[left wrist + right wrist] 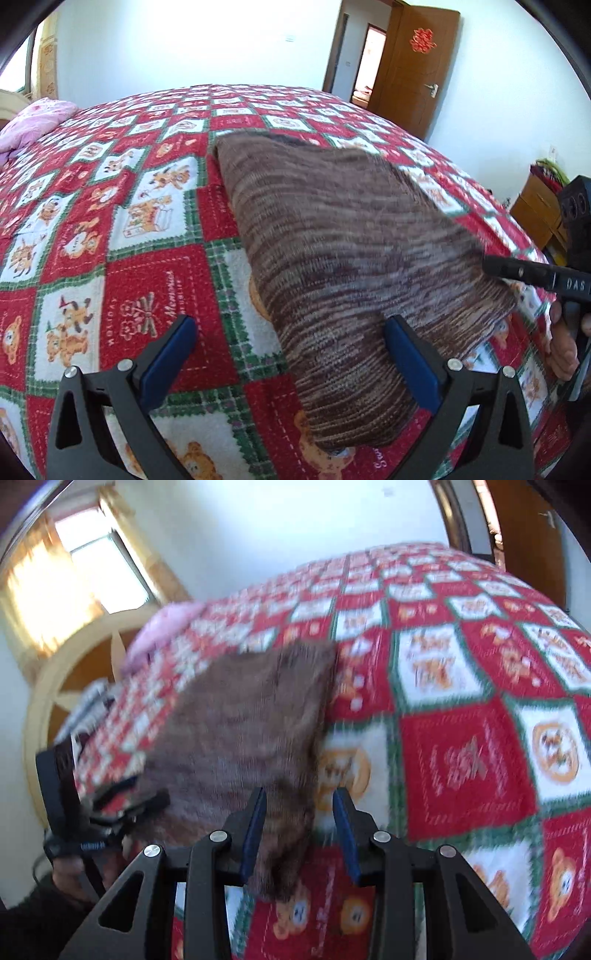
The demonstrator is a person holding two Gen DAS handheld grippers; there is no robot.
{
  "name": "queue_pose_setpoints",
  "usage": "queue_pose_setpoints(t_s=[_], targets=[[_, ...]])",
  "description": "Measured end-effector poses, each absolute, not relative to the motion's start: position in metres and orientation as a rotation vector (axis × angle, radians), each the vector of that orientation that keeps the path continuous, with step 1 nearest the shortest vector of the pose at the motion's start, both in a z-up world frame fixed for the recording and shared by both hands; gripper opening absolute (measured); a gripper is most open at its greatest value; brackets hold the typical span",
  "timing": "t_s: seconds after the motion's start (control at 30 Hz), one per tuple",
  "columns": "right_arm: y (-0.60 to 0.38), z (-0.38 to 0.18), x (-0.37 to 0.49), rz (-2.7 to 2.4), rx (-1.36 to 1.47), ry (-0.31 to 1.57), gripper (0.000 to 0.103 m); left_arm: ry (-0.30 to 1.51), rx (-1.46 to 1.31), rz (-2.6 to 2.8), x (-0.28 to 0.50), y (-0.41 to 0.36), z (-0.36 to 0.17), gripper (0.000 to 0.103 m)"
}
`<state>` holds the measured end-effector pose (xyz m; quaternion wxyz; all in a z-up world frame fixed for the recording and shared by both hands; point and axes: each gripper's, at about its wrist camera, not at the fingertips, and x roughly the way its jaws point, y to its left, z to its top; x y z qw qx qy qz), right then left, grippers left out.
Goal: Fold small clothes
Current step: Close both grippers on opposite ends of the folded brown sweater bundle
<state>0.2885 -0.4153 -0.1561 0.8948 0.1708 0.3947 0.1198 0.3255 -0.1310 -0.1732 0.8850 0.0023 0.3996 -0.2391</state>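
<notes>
Brown knit garment (343, 266) lying on the bed's checkered blanket (140, 266). Left gripper (291, 354) standing wide apart, one finger touching the garment. Right gripper (299, 830) partly apart, garment edge between, unpinched.

The knitted garment (343, 251) lies on the bedspread (122, 221) near the bed's near edge. A pillow (37, 122) sits at the far left corner, and a door (413, 62) stands behind the bed to the right, with a cabinet (539, 210) beside the bed's right edge.

"DAS" on right tool (576, 284); "Memories" on bedspread (168, 295)
</notes>
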Motion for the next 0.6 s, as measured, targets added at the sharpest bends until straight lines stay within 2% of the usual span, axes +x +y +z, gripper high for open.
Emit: queue_pose_setpoints(t_s=[0.2, 0.37, 0.6], targets=[[-0.427, -0.163, 0.339, 0.269, 0.499, 0.856, 0.046, 0.805, -0.019, -0.492, 0.344, -0.136, -0.152, 0.103], [-0.434, -0.173, 0.374, 0.256, 0.526, 0.881, 0.046, 0.843, 0.058, -0.450, 0.364, -0.150, -0.171, 0.103], [-0.433, -0.185, 0.403, 0.287, 0.519, 0.893, 0.046, 0.895, -0.007, -0.490, 0.370, -0.144, -0.181, 0.103]])
